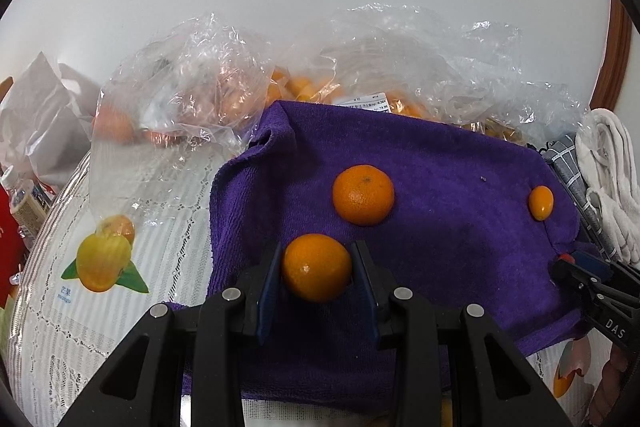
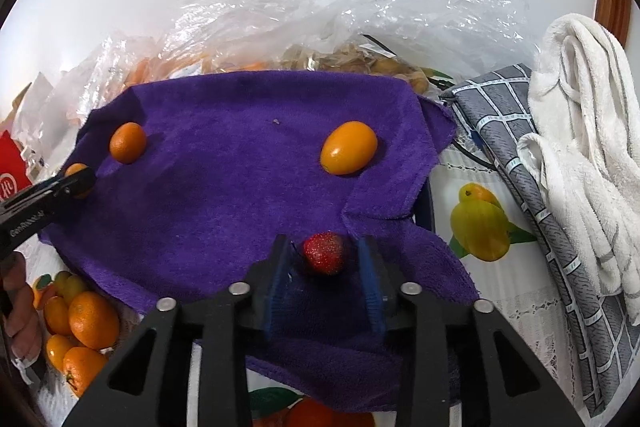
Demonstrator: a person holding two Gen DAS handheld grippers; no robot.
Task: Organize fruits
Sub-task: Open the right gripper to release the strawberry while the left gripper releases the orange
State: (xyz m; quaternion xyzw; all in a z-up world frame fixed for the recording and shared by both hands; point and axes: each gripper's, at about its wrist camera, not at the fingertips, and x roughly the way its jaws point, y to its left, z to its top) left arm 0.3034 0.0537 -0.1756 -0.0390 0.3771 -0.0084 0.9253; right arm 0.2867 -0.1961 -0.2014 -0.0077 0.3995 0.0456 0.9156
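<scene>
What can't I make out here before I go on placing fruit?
- Fruit in the clear plastic bags: both views, blurred by crinkled film; kind and count unclear.
- Strawberry grip: right wrist view, contact with the right gripper fingers uncertain.
- Label: left wrist view, print too small.
- Oranges pile: right wrist view, cut off by the frame edge.

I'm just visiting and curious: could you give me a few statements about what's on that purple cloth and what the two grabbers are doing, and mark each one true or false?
1. The left gripper has a mandarin between its fingers. True.
2. A strawberry sits between the right gripper fingers. True.
3. The towel under the fruit is green. False: it is purple.
4. The kumquat is inside a plastic bag. False: it lies bare on the towel.
5. A second mandarin lies on the towel. True.
</scene>
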